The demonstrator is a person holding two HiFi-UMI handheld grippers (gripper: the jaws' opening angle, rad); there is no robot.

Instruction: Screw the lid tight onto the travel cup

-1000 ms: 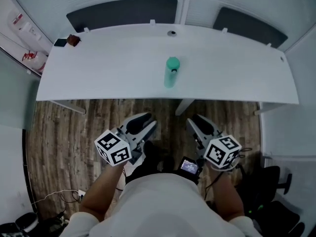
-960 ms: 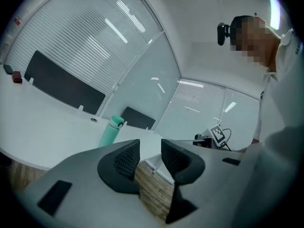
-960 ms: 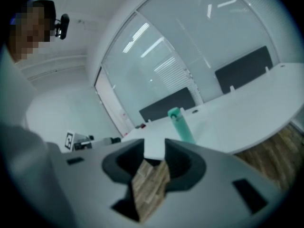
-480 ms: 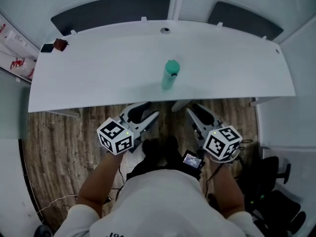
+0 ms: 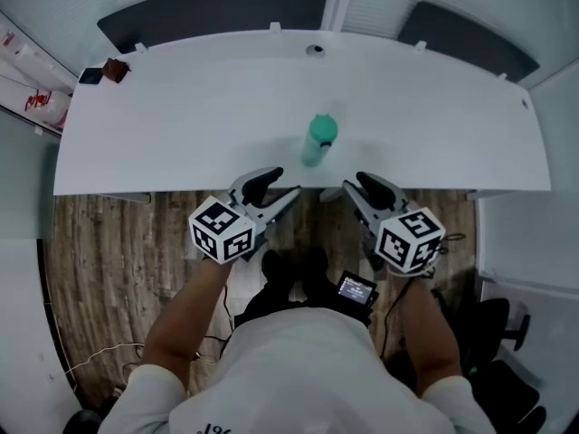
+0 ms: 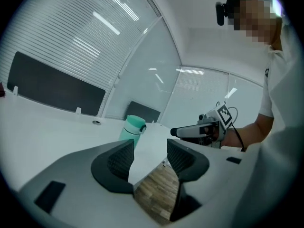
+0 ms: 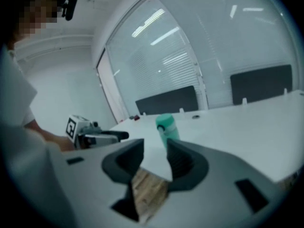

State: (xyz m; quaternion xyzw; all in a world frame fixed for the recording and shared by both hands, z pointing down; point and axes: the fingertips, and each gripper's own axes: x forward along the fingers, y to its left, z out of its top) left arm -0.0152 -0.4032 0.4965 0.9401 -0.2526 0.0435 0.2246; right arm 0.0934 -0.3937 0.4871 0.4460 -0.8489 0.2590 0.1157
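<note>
The mint-green cylindrical travel cup is found upright near the front edge of the white desk top. Its rounded green lid is already seated on it; tightness cannot be judged. Both tongs are held just short of the desk edge, clear of the cup. The left gripper is released, its jaws having just been opening, and nothing is between them. The right gripper is likewise parted and empty. The step in hand is judged to be the approach. It is advised that the body be clasped low by one gripper and the lid be taken squarely by the other, so that the cup is not toppled when it is twisted.
</note>
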